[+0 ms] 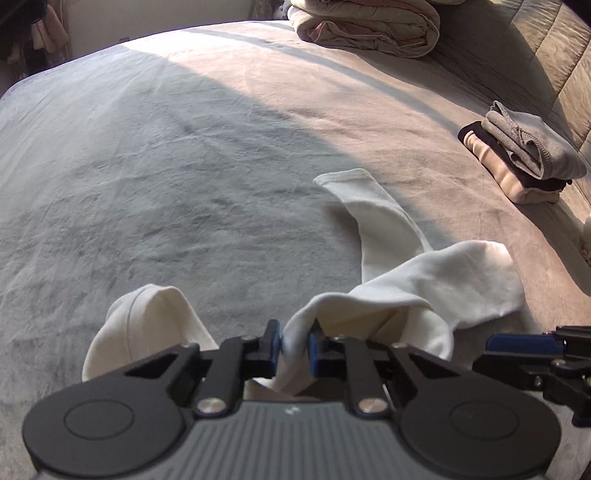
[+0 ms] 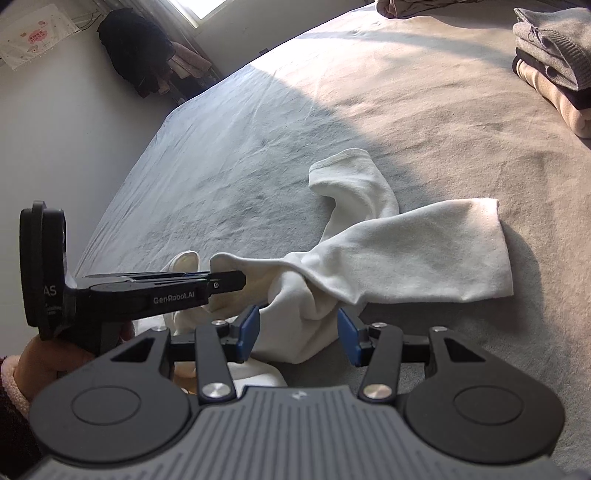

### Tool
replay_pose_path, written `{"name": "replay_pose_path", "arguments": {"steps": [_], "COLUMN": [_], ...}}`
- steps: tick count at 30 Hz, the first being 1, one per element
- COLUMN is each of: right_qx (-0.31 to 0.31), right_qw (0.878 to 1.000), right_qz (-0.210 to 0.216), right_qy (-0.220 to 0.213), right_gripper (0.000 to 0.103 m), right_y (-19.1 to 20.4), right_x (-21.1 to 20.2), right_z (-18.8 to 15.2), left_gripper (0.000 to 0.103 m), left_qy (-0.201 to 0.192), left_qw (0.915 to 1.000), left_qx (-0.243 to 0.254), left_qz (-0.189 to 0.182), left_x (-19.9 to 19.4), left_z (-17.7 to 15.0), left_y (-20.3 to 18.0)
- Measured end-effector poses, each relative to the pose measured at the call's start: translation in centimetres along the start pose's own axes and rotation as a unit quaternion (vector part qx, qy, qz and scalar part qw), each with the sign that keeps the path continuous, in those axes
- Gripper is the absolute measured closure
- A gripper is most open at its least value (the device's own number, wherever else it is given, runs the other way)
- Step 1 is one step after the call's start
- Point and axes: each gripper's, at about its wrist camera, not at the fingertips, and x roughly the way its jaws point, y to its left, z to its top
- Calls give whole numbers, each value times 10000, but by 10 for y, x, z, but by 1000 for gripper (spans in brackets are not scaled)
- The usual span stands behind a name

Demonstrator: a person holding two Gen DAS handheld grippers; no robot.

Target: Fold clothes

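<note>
A white garment [image 1: 424, 280] lies crumpled on the grey bed cover, one sleeve reaching away toward the sunlit part. My left gripper [image 1: 295, 341] is shut on a bunched fold of it near the front edge. In the right wrist view the garment [image 2: 406, 254] spreads to the right, and the left gripper [image 2: 221, 280] comes in from the left, pinching the cloth. My right gripper [image 2: 299, 332] is open, its blue pads either side of a hanging fold of the garment without squeezing it. It shows at the right edge of the left wrist view [image 1: 524, 347].
A stack of folded clothes [image 1: 524, 155] with a grey sweater on top sits at the right of the bed, also in the right wrist view [image 2: 554, 62]. A rolled quilt [image 1: 365, 26] lies at the far end. Dark clothes [image 2: 136, 48] hang by the wall.
</note>
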Motion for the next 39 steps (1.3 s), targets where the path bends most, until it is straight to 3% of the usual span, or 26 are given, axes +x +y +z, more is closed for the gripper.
{"name": "replay_pose_path", "arguments": {"steps": [8,18,28,33,37,38,39], "right_qx": [-78,-86,-106,-187,-215,-256,-297], "right_qw": [9999,9997,9996,9996,9993,9992,9990], "right_qz": [-39,-184,-248,-209,-277,-282,-286], "right_qy": [86,126,41,-41,-97,-127,-157], "right_gripper": [52,52,52,52,53,56,67], "right_y": [3,0,-2,2,3,4,5], "right_x": [6,16,23,30,38,41,43], "right_z": [-4,-3,-1,0,-2,-2,-2], "left_gripper": [98,98,98,98,98,98,98], "left_qy": [-439,-943,-1255,-1211,-1063,-1026,-990], "left_qw": [9907,9628,9254,9172,9176,9175,9169], "left_qx": [-1247,-2370,-3127,-3210,-3180,-3188,-3209], "left_qz": [315,892,1735,2027,2136,2146,2155], "left_x": [-2,-23,-51,-63,-64,-63,-63], "left_z": [26,34,10,-5,-19,-23,-28], "left_y": [63,136,205,224,228,229,229]}}
